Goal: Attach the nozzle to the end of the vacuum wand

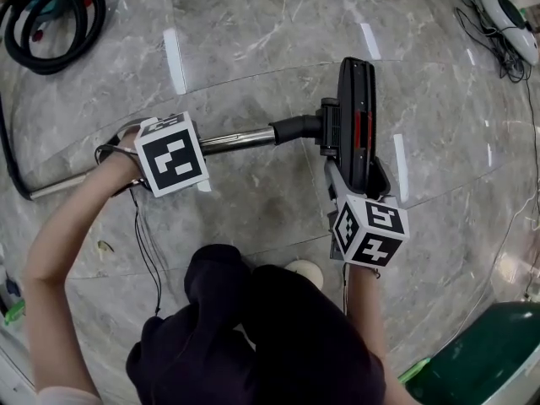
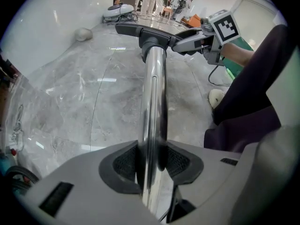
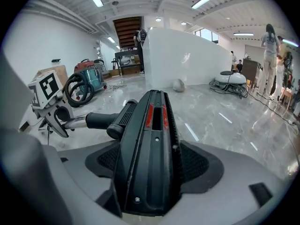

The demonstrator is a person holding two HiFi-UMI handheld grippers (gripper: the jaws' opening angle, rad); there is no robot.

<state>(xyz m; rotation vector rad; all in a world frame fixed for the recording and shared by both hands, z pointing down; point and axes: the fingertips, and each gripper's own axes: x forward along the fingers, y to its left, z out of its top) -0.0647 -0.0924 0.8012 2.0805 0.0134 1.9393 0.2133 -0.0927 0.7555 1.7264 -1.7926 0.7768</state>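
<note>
Clamping the wand (image 1: 240, 141) in your left tool (image 2: 152, 163) and the nozzle (image 1: 358, 112) in your right tool (image 3: 154, 168), push them squarely together.

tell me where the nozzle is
Head view, right of centre: the nozzle is clamped in the right gripper, its neck meeting the wand held by the left gripper.

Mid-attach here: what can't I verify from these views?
1. Whether the nozzle neck is fully seated on the wand: the joint is small and far in every view.
2. Left gripper: in head view its cube covers the jaws.
3. Hose beyond the wand: cut off by head view's left edge.
</note>
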